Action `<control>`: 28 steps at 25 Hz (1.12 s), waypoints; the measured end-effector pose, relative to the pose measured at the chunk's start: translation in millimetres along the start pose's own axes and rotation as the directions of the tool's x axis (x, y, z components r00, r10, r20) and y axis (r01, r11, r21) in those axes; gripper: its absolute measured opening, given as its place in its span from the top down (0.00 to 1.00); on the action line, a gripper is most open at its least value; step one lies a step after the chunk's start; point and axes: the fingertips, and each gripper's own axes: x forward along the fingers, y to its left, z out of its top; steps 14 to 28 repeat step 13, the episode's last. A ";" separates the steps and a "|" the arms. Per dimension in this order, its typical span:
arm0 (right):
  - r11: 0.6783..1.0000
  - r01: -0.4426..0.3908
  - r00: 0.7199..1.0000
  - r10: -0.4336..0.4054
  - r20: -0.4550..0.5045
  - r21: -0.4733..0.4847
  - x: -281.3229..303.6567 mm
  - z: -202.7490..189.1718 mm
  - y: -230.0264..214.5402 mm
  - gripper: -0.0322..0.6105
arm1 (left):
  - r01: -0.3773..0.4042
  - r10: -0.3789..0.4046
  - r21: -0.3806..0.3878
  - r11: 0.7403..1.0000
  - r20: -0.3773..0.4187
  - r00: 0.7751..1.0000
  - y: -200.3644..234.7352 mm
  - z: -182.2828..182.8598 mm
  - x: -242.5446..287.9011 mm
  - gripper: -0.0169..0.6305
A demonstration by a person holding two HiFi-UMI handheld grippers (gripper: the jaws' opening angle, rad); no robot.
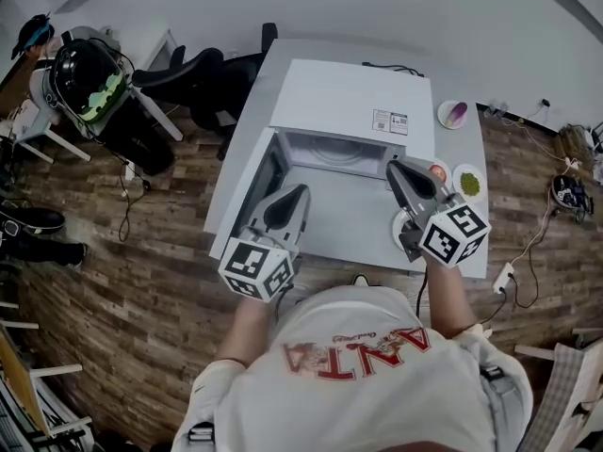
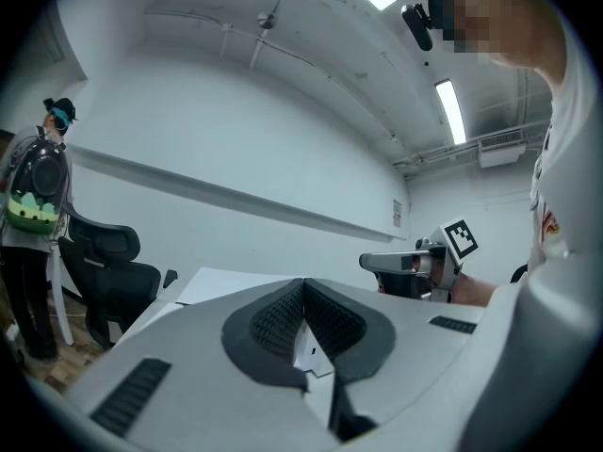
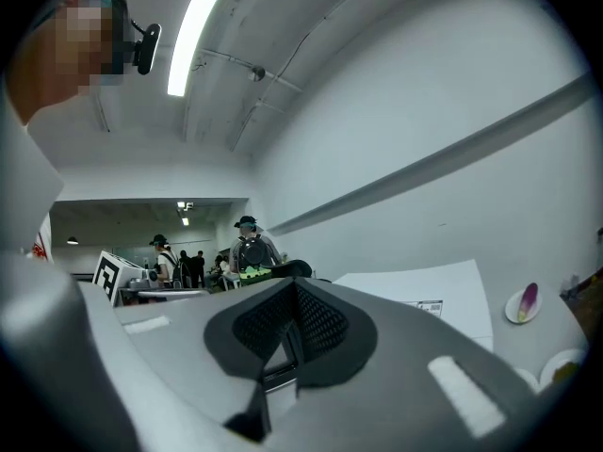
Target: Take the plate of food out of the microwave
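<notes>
The microwave (image 1: 350, 97) stands on the white bench (image 1: 243, 125) at 12 o'clock from the person, its door (image 1: 268, 171) swung open toward 9 o'clock and the cavity exposed. A pale round shape (image 1: 345, 154) lies on the cavity floor; whether this is the plate of food or only the turntable cannot be told from the head view. The left gripper (image 1: 297, 192) is held level in front of the open door, jaws closed together with nothing between the pads (its own view confirms this, the pads meeting at the tip). The right gripper (image 1: 396, 166) is held level at the cavity's right edge, jaws likewise fully closed and empty. Neither gripper touches the microwave. Three small plates sit on the bench at 1 to 2 o'clock: one with purple food (image 1: 453, 114) beside the microwave's rear right corner, one with red food (image 1: 436, 170) just beside the right gripper, and one with green food (image 1: 468, 183) next to it. A black office chair (image 1: 203, 75) stands at 10 o'clock, beyond the bench.
</notes>
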 end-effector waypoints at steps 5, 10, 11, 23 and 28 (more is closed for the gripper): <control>0.999 -0.028 1.000 0.028 -0.010 0.039 4.7 -11.0 6.6 0.95 | 0.013 -0.013 0.004 1.000 0.002 1.000 -0.7 0.8 5.7 0.96; 0.998 -0.028 1.000 0.028 -0.012 0.061 1.2 -15.0 2.6 0.95 | 0.019 -0.019 0.003 1.000 -0.004 1.000 -3.0 0.0 9.2 0.96; 0.998 -0.029 1.000 0.030 -0.011 0.061 0.5 -14.7 1.9 0.95 | 0.020 -0.020 0.002 1.000 -0.004 1.000 -3.7 -0.1 9.8 0.96; 0.998 -0.030 0.999 0.031 -0.009 0.063 -0.6 -14.2 0.4 0.95 | 0.022 -0.022 0.002 1.000 -0.005 1.000 -5.2 -0.2 10.9 0.96; 0.998 -0.030 0.999 0.031 -0.009 0.063 -0.6 -14.2 0.4 0.95 | 0.022 -0.022 0.002 1.000 -0.005 1.000 -5.2 -0.2 10.9 0.96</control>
